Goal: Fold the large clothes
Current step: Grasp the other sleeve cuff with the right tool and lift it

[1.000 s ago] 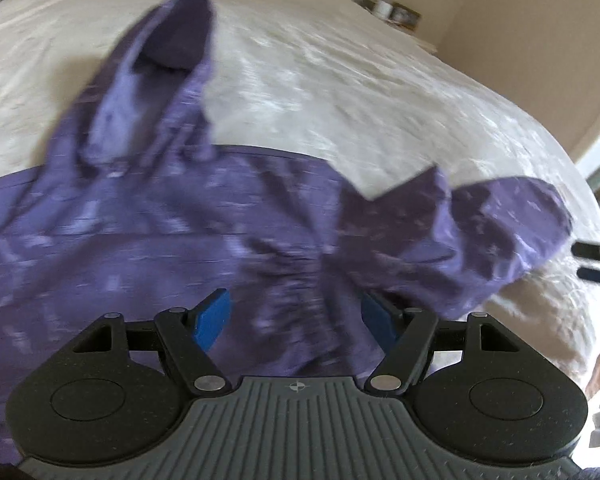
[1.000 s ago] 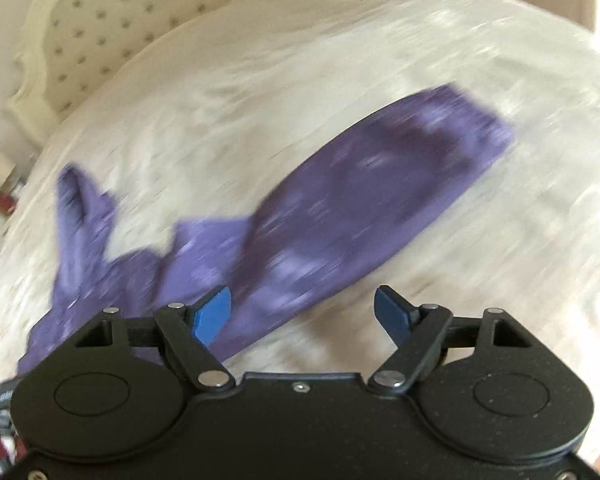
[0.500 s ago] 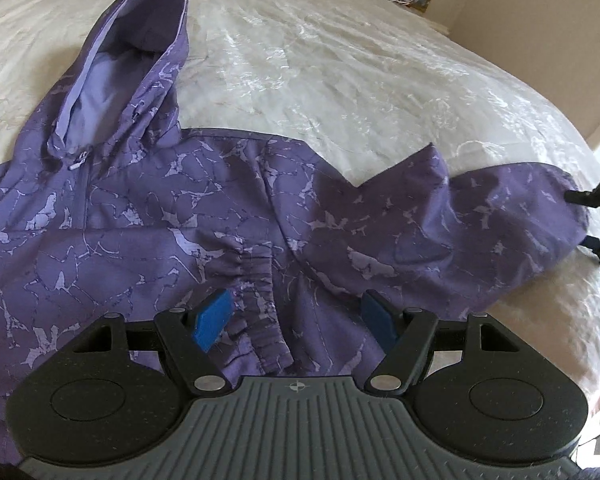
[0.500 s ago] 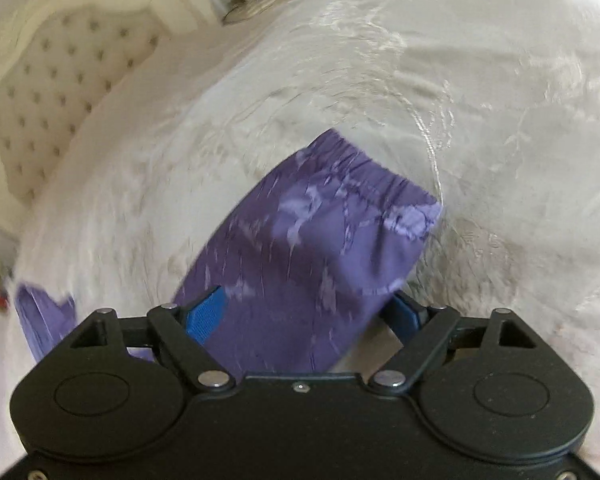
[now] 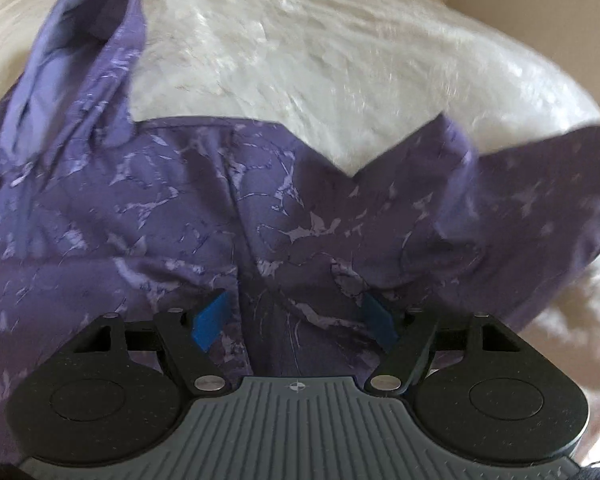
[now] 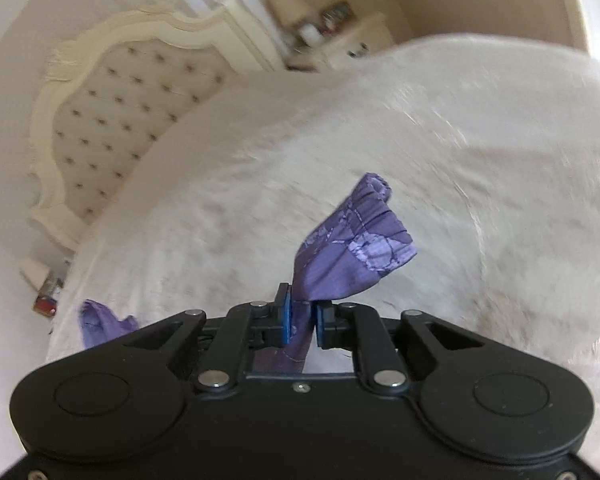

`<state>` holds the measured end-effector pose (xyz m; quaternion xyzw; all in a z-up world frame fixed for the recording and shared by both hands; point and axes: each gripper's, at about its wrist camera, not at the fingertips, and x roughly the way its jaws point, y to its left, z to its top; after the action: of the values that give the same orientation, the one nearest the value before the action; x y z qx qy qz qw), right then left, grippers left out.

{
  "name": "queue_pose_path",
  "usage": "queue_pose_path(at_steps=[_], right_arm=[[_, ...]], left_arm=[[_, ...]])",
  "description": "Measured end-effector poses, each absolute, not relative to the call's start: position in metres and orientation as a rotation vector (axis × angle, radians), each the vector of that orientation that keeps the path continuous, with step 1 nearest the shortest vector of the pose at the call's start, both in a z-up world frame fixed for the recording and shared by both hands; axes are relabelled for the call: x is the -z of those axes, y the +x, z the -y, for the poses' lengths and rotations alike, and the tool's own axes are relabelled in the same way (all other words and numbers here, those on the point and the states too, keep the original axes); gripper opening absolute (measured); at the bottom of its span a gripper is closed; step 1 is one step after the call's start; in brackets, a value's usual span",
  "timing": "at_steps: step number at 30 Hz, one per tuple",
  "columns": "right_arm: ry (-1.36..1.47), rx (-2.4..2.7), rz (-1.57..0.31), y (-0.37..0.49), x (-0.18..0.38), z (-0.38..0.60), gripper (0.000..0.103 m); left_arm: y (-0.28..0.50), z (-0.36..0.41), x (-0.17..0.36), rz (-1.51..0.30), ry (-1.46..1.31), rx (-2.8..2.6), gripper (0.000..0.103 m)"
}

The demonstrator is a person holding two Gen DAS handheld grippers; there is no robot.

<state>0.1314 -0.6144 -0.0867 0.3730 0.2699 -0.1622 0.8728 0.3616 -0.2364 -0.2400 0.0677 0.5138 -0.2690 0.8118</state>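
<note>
A purple patterned hooded jacket (image 5: 180,208) lies spread on a white bedspread (image 5: 340,60), its hood (image 5: 80,40) pointing toward the far left. My left gripper (image 5: 294,308) hovers open just over the jacket's body near the armpit folds. Its jaws are spreading slightly and nothing is pinched. The right sleeve (image 5: 540,200) is raised off the bed at the right. In the right wrist view my right gripper (image 6: 303,312) is closing on that sleeve's gathered cuff (image 6: 356,248). Its blue pads press the fabric, and the cuff end sticks out above them.
The white bedspread (image 6: 260,180) fills most of both views. A cream tufted headboard (image 6: 112,112) stands at the far left. A nightstand with small items (image 6: 340,36) sits behind the bed. Another part of the jacket (image 6: 100,320) shows at the lower left.
My right gripper came over the sleeve cuff, shut on it and lifted it off the bedspread. My left gripper dropped closer to the jacket body, staying open.
</note>
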Motion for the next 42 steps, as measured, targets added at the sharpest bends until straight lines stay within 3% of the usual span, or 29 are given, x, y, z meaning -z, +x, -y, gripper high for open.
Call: queue_pose_path(at_steps=[8,12,22,33,42], right_arm=[[0.658,0.241,-0.507,0.155,0.046,0.571,0.019],[0.6,0.171,-0.471,0.171,0.024,0.537,0.019],[0.449,-0.113,-0.468,0.225,-0.005,0.402,0.02],[0.301,-0.375,-0.627,0.291,0.066,0.243,0.021],[0.159,-0.472,-0.797,0.3,0.141,0.163,0.021]], left_arm=[[0.378,0.25,0.263,-1.15,0.219,0.612,0.098],[0.385,0.239,0.247,-1.161,0.168,0.664,0.096],[0.39,0.097,0.19,-1.077,-0.179,0.588,0.096],[0.401,-0.062,0.188,-1.078,-0.421,0.44,0.097],[0.408,-0.123,0.203,-1.098,-0.586,0.374,0.097]])
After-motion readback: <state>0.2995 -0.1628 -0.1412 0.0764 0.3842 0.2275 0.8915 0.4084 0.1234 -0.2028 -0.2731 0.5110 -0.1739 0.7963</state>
